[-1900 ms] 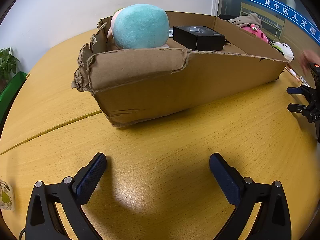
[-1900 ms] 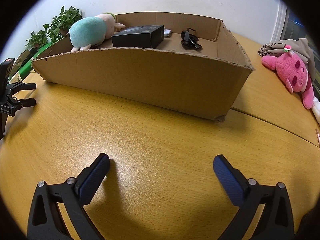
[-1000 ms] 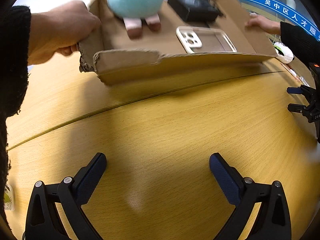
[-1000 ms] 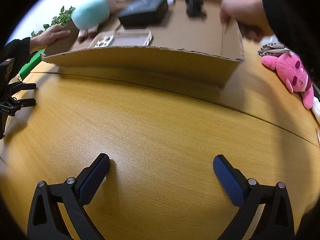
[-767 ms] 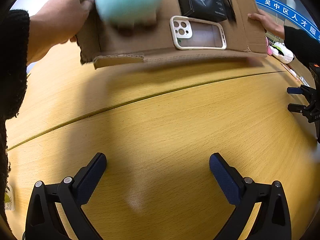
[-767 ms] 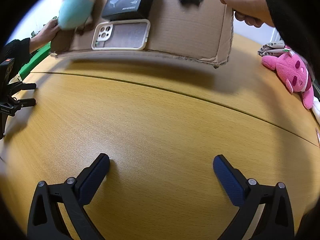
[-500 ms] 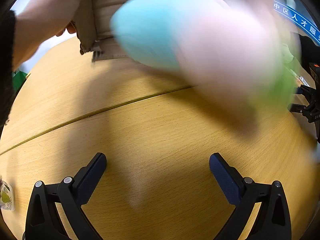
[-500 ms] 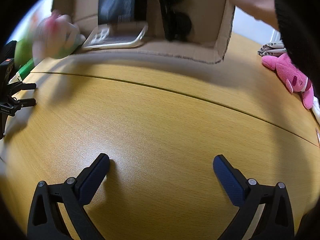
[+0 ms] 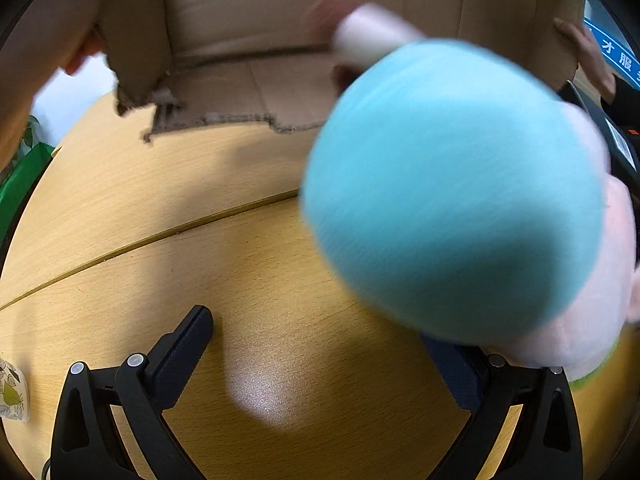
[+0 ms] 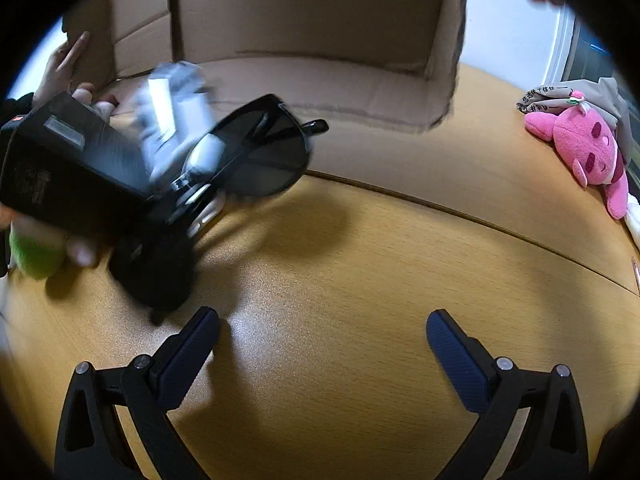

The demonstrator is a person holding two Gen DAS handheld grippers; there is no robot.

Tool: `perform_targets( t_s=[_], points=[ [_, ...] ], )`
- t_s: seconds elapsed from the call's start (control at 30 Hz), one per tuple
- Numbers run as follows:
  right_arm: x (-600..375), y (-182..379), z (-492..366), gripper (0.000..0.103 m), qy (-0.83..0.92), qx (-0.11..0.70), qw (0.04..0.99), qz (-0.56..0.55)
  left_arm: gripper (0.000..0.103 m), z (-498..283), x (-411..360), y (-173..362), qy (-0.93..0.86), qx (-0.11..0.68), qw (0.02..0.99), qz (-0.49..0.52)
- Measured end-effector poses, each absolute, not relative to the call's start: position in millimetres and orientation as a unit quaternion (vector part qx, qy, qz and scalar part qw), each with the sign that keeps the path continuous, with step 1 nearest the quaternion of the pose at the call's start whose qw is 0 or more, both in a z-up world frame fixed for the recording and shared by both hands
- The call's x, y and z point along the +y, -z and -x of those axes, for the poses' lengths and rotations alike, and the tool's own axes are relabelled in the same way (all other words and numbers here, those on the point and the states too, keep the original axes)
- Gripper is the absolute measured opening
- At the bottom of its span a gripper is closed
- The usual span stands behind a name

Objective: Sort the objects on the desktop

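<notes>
Yellow wood counter (image 10: 360, 264) is being strewn — cardboard box (image 10: 304, 40) is being upended so blue plush (image 9: 456, 192), sunglasses (image 10: 260, 156) and black box (image 10: 68, 168) are being spilled for sorting; both hand-held grippers (image 9: 320, 344) (image 10: 322, 336) are being held wide apart, empty.

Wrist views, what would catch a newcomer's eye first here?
A blurred turquoise and pink plush toy fills the right of the left wrist view, tumbling from the tipped cardboard box above the wooden table. In the right wrist view, black sunglasses and a black box spill at left; a pink plush lies far right.
</notes>
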State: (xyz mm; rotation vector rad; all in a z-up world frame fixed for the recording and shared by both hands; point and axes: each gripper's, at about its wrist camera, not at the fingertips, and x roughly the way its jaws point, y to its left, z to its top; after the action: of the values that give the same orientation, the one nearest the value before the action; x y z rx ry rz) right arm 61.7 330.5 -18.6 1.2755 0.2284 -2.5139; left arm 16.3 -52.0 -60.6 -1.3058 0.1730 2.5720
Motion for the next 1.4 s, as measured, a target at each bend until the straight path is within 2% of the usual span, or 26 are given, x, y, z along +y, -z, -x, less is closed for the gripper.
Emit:
perform_targets(
  t_s=[1.4],
  points=[
    [327.4,19.6,-62.5,0.103,0.878,0.080,0.155,-0.445,0.103,-13.4,-45.0,57.6,-0.882,0.062,0.131,0.448]
  ],
)
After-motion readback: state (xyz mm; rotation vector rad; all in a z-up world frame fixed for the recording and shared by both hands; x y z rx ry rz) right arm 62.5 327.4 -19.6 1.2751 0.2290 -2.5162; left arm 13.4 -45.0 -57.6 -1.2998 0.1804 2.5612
